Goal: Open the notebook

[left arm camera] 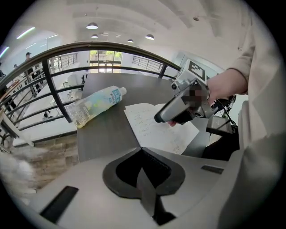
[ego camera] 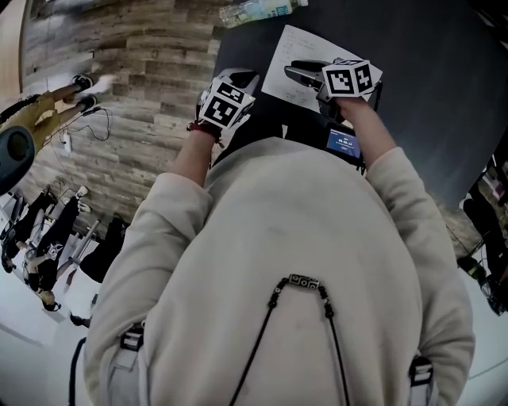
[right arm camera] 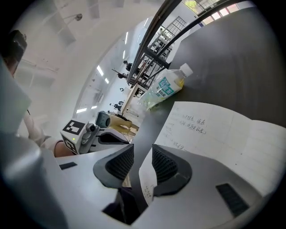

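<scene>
notebook (ego camera: 292, 57): lying open on the table (ego camera: 432, 87), at the side nearest the person
bottle (ego camera: 254, 11): on its side on the same table, beyond the notebook's far left corner, near it but apart
right gripper (right arm camera: 142, 162): over the notebook's near part, one page edge standing between its jaws
left gripper (left arm camera: 142, 151): just left of the notebook, by the table's left edge
railing (left arm camera: 53, 89): beyond the notebook, past the bottle and the table's far edge
floor (ego camera: 143, 71): left of the notebook, below the table
</scene>
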Tool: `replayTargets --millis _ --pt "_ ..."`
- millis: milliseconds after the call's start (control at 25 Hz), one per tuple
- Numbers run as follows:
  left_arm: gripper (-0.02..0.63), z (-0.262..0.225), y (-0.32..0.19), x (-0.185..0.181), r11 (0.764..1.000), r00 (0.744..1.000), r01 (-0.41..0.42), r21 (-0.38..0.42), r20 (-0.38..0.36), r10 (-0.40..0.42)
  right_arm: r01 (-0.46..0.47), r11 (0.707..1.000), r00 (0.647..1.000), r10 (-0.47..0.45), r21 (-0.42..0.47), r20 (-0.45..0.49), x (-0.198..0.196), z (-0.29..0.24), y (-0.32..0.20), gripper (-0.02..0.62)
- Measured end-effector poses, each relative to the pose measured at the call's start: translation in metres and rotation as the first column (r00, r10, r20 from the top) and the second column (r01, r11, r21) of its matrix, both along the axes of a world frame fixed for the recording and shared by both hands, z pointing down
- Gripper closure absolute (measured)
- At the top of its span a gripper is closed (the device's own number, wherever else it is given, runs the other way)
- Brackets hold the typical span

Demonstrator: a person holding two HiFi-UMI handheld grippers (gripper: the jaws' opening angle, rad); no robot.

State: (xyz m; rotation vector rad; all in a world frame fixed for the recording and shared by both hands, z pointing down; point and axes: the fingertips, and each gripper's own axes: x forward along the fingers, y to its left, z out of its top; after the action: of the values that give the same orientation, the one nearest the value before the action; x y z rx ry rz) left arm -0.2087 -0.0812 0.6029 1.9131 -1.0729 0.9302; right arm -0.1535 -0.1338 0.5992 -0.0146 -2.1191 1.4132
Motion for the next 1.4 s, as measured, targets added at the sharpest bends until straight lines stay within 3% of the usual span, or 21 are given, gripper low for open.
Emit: replayTargets --millis 160,280,440,560,720,960,1080,1200,1400 --pt "0.600 -0.010 -0.011 0.010 1.000 0.999 -0.002 0.027 -0.042 0.003 0.039 0.999 0.999 -0.039 0.026 -0.002 0.006 -0.004 0.002 0.558" --pt "0.601 -0.032 -0.033 0.038 0.998 0.984 -0.002 0.062 -0.178 0.013 0.033 0.997 0.999 -0.035 0.075 0.026 0.018 -0.021 -0.011 0.575" --pt "0.600 -0.066 -0.044 0.072 0.993 0.935 -0.031 0.112 -0.348 0.068 -0.076 0.976 0.997 0.068 0.202 0.046 0.045 -0.049 -0.030 0.577" --pt "0.600 -0.105 -0.065 0.092 0.984 0.911 -0.058 0.170 -0.395 0.122 -0.202 0.937 0.979 0.186 0.283 0.082 0.080 -0.092 -0.053 0.578" --pt "0.600 -0.173 -0.106 0.114 0.947 0.869 -0.070 0.314 -0.446 0.212 -0.340 0.845 0.940 0.303 0.413 0.155 0.128 -0.157 -0.080 0.578" --pt "0.601 -0.264 -0.140 0.150 0.862 0.813 -0.119 0.494 -0.450 0.370 -0.485 0.699 0.874 0.390 0.525 0.289 0.171 -0.257 -0.099 0.580" --pt "0.601 -0.286 -0.139 0.165 0.825 0.786 -0.162 0.542 -0.434 0.440 -0.516 0.653 0.856 0.411 0.554 0.313 0.181 -0.277 -0.099 0.580" --pt "0.600 -0.295 -0.137 0.172 0.795 0.769 -0.190 0.576 -0.416 0.485 -0.516 0.639 0.856 0.415 0.571 0.310 0.184 -0.282 -0.098 0.580" --pt "0.601 -0.276 -0.126 0.180 0.809 0.775 -0.207 0.550 -0.413 0.479 -0.501 0.650 0.864 0.407 0.572 0.294 0.187 -0.275 -0.092 0.580"
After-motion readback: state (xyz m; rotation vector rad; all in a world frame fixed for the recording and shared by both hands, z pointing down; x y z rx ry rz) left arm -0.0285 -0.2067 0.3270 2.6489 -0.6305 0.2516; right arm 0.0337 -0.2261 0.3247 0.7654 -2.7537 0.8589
